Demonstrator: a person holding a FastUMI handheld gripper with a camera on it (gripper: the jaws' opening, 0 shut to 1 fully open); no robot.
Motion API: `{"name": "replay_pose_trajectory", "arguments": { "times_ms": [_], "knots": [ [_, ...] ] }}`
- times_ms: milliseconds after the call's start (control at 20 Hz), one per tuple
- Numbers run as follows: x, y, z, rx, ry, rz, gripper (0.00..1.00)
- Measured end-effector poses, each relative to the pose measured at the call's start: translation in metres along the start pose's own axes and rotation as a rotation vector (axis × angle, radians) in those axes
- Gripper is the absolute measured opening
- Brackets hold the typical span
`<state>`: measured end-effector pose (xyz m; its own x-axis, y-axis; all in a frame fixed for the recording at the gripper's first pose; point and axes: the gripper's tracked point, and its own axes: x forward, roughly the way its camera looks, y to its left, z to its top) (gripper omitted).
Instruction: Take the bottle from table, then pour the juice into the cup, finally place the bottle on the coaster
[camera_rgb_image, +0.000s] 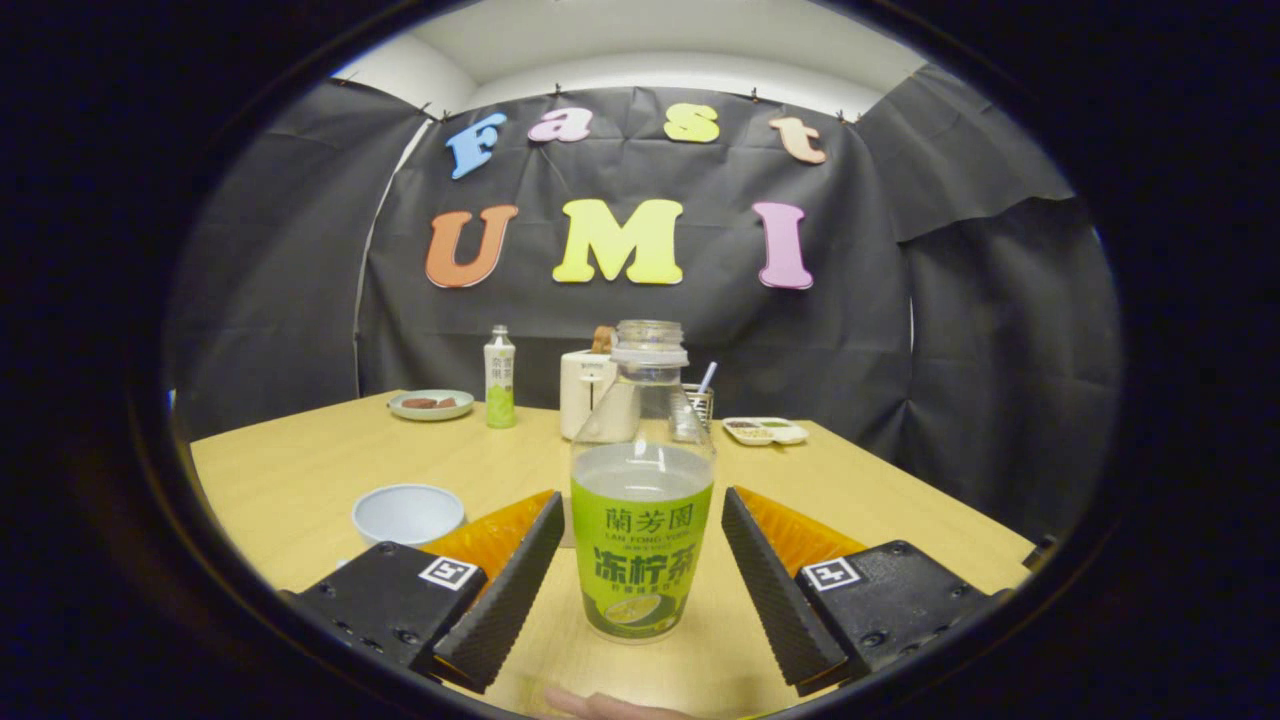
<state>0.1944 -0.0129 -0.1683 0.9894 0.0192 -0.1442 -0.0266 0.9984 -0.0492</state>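
Note:
A clear bottle (642, 520) with a green label and no cap stands upright on the wooden table (880, 500). Pale juice fills it to just above the label. My gripper (640, 496) is open, one finger on each side of the bottle, and both stand a little apart from it. A pale blue cup (408, 512) sits on the table just left of the left finger (505, 590). Its inside looks empty.
Along the far edge of the table stand a plate with food (430, 404), a small green-labelled bottle (499, 378), a white toaster (588, 395), a wire holder with a straw (700, 400) and a white divided dish (765, 430). Part of a hand (600, 706) shows below the bottle.

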Motion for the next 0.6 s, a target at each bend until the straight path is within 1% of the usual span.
{"name": "replay_pose_trajectory", "arguments": {
  "times_ms": [50,100,150,200,300,400,500,600],
  "knots": [
    [0.002,-0.004,0.002,0.025,0.009,-0.014,0.96],
    [0.001,-0.004,0.006,0.058,0.009,-0.022,0.91],
    [-0.01,0.0,0.011,0.077,0.01,0.007,0.85],
    [-0.004,0.003,0.013,0.081,0.001,0.031,0.79],
    [-0.009,-0.005,0.028,0.046,-0.021,0.018,0.79],
    [-0.015,-0.009,0.045,-0.015,-0.043,0.005,0.79],
    [-0.02,-0.02,0.063,-0.094,-0.068,-0.049,0.79],
    [-0.024,-0.018,0.077,-0.19,-0.075,-0.057,0.79]
  ]
}}
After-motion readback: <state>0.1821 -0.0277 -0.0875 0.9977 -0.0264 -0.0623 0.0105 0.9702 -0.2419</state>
